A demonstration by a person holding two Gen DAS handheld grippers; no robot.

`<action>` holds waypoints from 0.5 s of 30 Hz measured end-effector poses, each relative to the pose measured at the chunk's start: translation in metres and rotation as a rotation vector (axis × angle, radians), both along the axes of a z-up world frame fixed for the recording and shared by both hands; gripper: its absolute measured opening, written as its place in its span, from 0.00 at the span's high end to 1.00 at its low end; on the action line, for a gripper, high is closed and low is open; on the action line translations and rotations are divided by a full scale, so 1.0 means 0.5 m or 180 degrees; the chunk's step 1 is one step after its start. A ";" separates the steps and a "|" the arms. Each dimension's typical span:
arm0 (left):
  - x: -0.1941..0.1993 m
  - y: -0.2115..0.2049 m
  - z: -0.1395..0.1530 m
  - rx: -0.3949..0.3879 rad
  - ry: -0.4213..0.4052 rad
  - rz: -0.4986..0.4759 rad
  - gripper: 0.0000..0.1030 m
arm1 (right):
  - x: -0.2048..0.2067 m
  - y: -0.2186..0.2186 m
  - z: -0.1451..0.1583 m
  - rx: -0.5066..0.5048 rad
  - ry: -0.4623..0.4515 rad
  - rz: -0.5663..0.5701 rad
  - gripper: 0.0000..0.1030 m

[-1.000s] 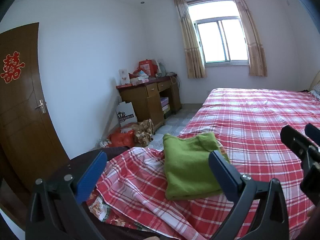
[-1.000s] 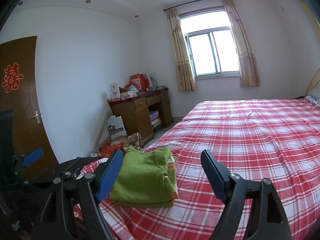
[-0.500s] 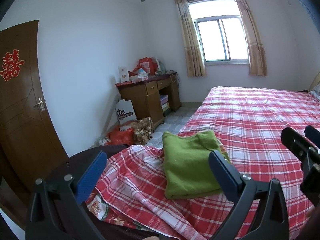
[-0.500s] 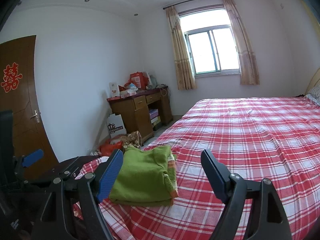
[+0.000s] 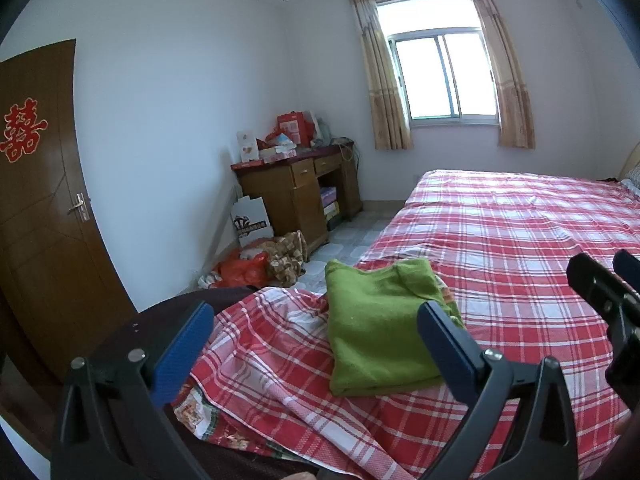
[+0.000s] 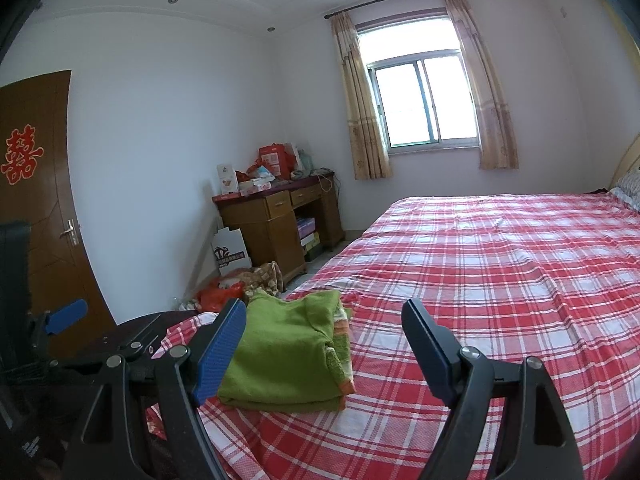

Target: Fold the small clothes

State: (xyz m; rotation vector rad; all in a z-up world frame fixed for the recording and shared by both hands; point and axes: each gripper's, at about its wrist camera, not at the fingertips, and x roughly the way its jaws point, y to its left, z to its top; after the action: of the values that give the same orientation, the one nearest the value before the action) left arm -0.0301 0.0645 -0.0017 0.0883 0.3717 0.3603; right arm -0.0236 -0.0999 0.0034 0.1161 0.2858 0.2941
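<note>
A folded green garment (image 5: 380,324) lies on the near left corner of the bed (image 5: 520,248), with an orange-striped edge showing in the right wrist view (image 6: 288,352). My left gripper (image 5: 316,340) is open and empty, held above and short of the garment. My right gripper (image 6: 324,344) is open and empty, just right of the garment and raised off the bed. The right gripper's black fingers (image 5: 600,292) show at the right edge of the left wrist view.
The bed has a red plaid sheet (image 6: 500,280), rumpled at the near left corner (image 5: 272,344). A wooden desk (image 5: 300,192) with boxes stands by the far wall, bags (image 5: 256,264) on the floor beside it. A brown door (image 5: 36,208) is at left.
Both grippers have lifted and drawn back very slightly. The garment has not moved and both grippers stay open.
</note>
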 end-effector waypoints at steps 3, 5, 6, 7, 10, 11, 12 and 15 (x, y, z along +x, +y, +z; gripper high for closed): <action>0.002 0.001 -0.011 -0.0030 0.0033 -0.0016 0.00 | 0.000 -0.002 -0.001 0.0007 0.0005 -0.0012 0.21; 0.006 0.004 -0.016 -0.0083 0.0076 -0.0030 0.00 | 0.001 -0.003 -0.003 0.0010 0.0010 -0.0017 0.21; 0.005 0.005 -0.019 -0.0105 0.0088 -0.0037 0.00 | 0.001 -0.003 -0.003 0.0010 0.0012 -0.0020 0.21; 0.007 0.005 -0.019 -0.0114 0.0096 -0.0034 0.00 | 0.002 -0.004 -0.004 0.0013 0.0018 -0.0024 0.21; 0.007 0.006 -0.017 -0.0104 0.0098 -0.0007 0.00 | 0.002 -0.006 -0.004 0.0028 0.0037 -0.0029 0.22; 0.006 0.006 -0.016 -0.0102 0.0099 -0.0002 0.00 | 0.002 -0.007 -0.005 0.0028 0.0039 -0.0029 0.22; 0.005 0.006 -0.016 -0.0107 0.0104 0.0002 0.00 | 0.000 -0.005 -0.007 0.0026 0.0038 -0.0032 0.22; 0.009 0.010 -0.015 -0.0142 0.0126 0.0000 0.00 | 0.001 -0.004 -0.007 0.0021 0.0041 -0.0025 0.22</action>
State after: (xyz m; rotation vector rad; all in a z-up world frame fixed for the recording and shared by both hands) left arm -0.0257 0.0695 -0.0092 0.0517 0.4186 0.3506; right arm -0.0231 -0.1021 -0.0002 0.1257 0.2971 0.2867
